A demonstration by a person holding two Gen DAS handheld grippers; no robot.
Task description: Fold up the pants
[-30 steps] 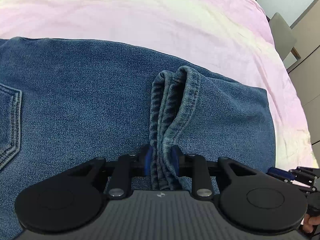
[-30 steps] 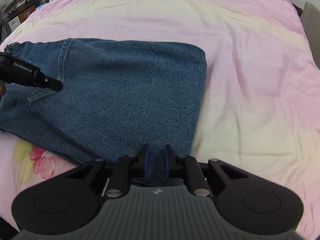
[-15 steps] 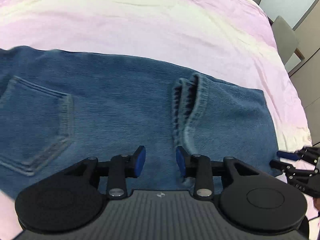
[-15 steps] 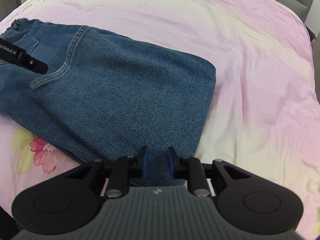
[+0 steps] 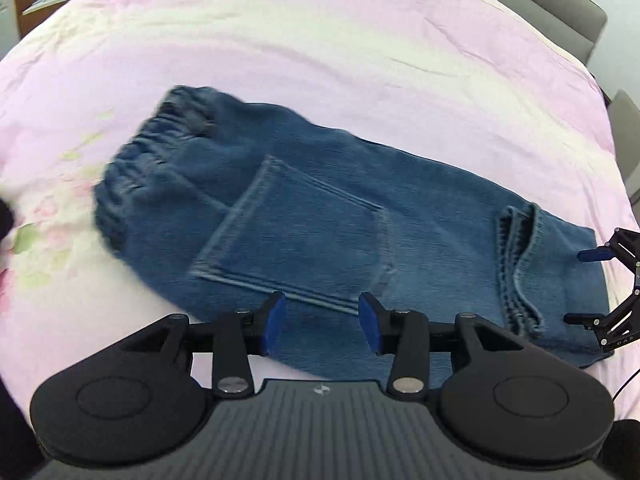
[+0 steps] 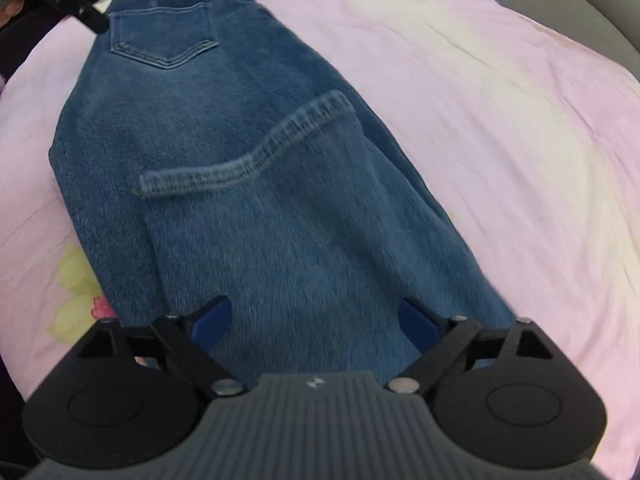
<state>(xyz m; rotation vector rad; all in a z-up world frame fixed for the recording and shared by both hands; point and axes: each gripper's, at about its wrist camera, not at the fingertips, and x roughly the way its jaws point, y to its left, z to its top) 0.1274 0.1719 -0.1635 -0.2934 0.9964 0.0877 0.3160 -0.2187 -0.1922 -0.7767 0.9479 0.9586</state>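
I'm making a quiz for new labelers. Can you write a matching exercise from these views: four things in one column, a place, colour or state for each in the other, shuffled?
Things
1. jeans
2. left gripper
3. bedsheet
4. leg hem

Descriptions
A. pink, with yellow patches and a flower print
B. lying across the middle of the denim, folded back toward the waist
C. blue, lying folded on the bed
D. jaws open, holding nothing

Pairs: 1-C, 2-D, 3-A, 4-B
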